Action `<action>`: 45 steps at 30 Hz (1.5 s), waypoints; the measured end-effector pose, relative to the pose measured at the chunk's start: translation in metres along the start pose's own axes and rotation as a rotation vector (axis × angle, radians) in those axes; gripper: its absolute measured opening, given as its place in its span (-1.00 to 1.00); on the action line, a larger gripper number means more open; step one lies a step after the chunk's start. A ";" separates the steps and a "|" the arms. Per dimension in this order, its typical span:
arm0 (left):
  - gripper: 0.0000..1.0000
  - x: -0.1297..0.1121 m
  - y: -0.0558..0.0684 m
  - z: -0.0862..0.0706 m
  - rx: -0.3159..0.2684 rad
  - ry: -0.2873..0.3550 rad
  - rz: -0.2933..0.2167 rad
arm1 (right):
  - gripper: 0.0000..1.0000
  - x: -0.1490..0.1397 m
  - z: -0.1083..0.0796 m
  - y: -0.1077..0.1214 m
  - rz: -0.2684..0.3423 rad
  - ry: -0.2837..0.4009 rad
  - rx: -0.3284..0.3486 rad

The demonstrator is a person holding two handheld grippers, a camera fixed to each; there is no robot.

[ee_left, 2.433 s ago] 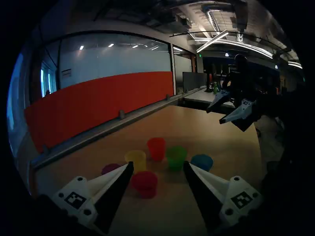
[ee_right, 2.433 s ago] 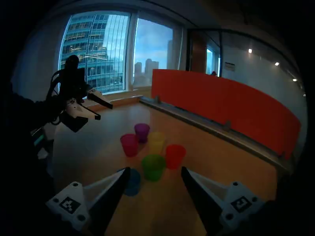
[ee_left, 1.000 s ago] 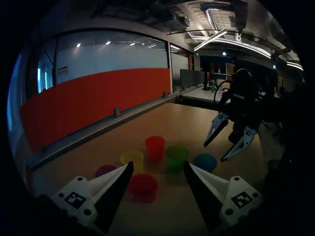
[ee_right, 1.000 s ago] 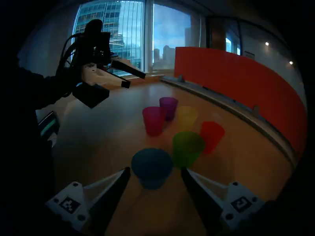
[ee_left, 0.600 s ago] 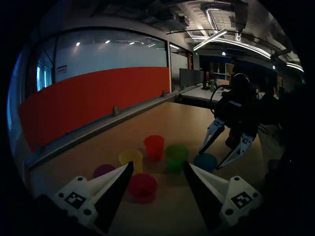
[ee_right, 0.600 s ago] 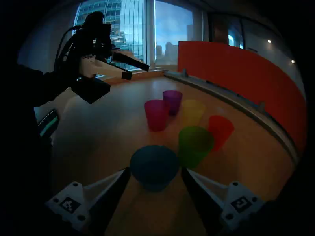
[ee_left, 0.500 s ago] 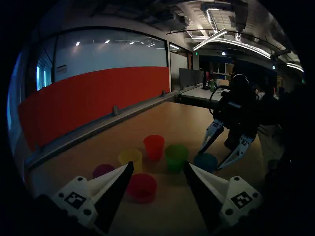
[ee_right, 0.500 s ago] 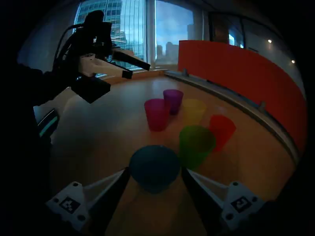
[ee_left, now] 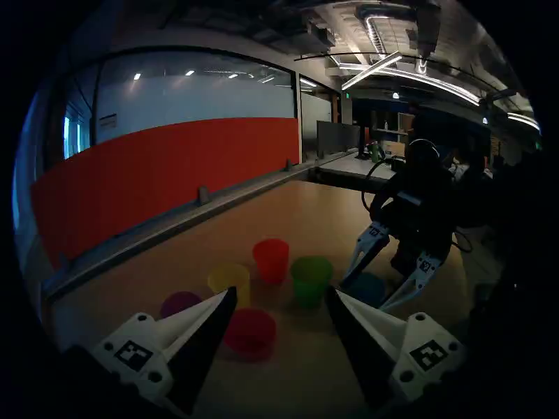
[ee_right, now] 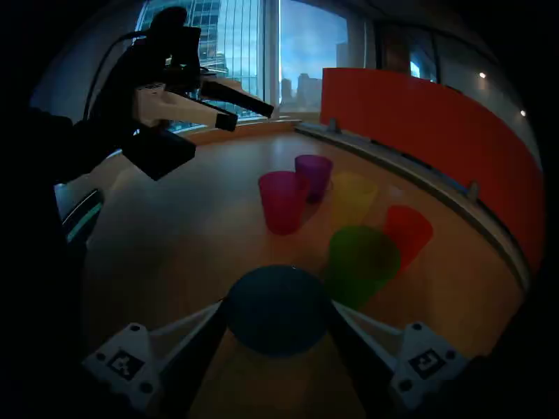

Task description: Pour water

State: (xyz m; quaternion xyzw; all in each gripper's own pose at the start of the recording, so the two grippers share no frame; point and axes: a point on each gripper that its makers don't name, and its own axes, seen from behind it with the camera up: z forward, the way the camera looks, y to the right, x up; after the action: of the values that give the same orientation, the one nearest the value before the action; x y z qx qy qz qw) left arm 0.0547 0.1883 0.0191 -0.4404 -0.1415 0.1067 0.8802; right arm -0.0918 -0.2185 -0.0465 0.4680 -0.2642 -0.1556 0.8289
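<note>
Right gripper (ee_right: 275,306) advanced onto blue cup (ee_right: 276,322)

Since half a second ago it has come forward, and the cup now stands between its fingers; jaws spread wide, each finger just beside the cup wall; firm contact cannot be confirmed; cup upright on the table (ee_right: 175,230), close beside the green cup (ee_right: 363,262); left gripper (ee_left: 279,292) hovers spread apart, holding nothing.

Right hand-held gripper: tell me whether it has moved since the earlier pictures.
Yes. The right hand-held gripper has dropped from above the table down beside the green cup, and now straddles the blue cup.
</note>
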 end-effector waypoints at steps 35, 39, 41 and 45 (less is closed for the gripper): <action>0.87 -0.009 0.019 0.008 -0.029 -0.022 0.017 | 0.85 0.058 -0.078 0.002 0.011 0.146 -0.067; 0.87 -0.010 0.022 0.010 -0.034 -0.023 0.013 | 0.85 0.069 -0.089 0.004 0.017 0.181 -0.079; 0.87 -0.010 0.023 0.010 -0.036 -0.021 0.011 | 0.85 0.074 -0.094 0.005 0.016 0.198 -0.087; 0.87 -0.009 0.027 0.010 -0.042 -0.018 0.012 | 0.85 0.086 -0.105 0.007 0.010 0.233 -0.104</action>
State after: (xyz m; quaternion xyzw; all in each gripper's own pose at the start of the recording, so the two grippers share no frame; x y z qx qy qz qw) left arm 0.0408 0.2086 0.0019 -0.4584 -0.1491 0.1132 0.8688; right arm 0.0390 -0.1858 -0.0596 0.4380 -0.1599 -0.1097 0.8778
